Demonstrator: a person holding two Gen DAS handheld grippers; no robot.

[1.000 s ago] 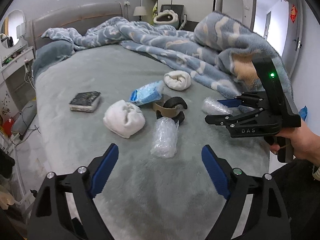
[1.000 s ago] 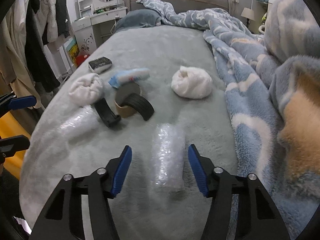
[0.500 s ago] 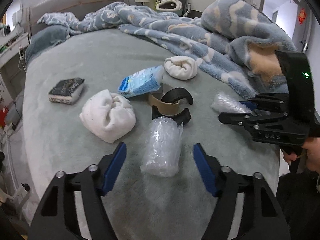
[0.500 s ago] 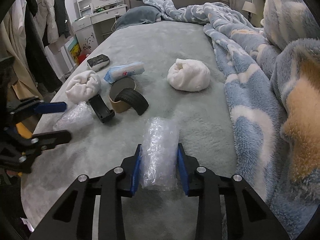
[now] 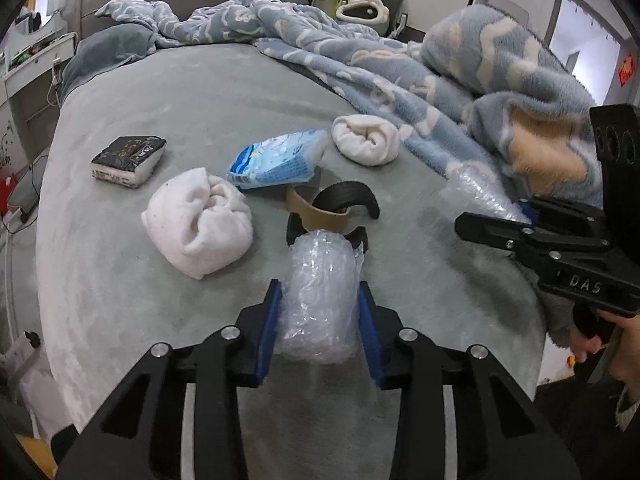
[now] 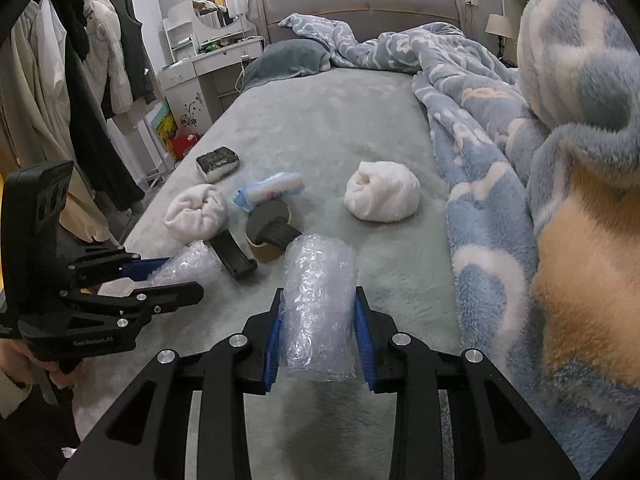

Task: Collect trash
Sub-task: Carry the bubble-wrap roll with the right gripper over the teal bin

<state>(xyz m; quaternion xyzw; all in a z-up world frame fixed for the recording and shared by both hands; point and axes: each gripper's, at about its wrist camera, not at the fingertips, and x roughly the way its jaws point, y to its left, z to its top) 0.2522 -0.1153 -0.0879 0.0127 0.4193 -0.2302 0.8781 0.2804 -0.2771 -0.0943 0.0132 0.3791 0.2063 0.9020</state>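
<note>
Left wrist view — are your tongs holding?

Yes; your left gripper [image 5: 318, 316] pinches one bubble-wrap roll [image 5: 318, 292] on the bed [image 5: 200, 92], ready to lift.

And the other?

Right view alone shows it; your right gripper [image 6: 318, 334] squeezes a second roll [image 6: 318, 300], near the blanket [image 6: 500, 240].

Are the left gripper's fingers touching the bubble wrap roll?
Touching. The left wrist view shows both blue fingers of the left gripper pressed against the bubble wrap roll.

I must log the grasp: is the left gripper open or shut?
Shut: the left gripper presses both blue fingers against the bubble wrap roll.
</note>
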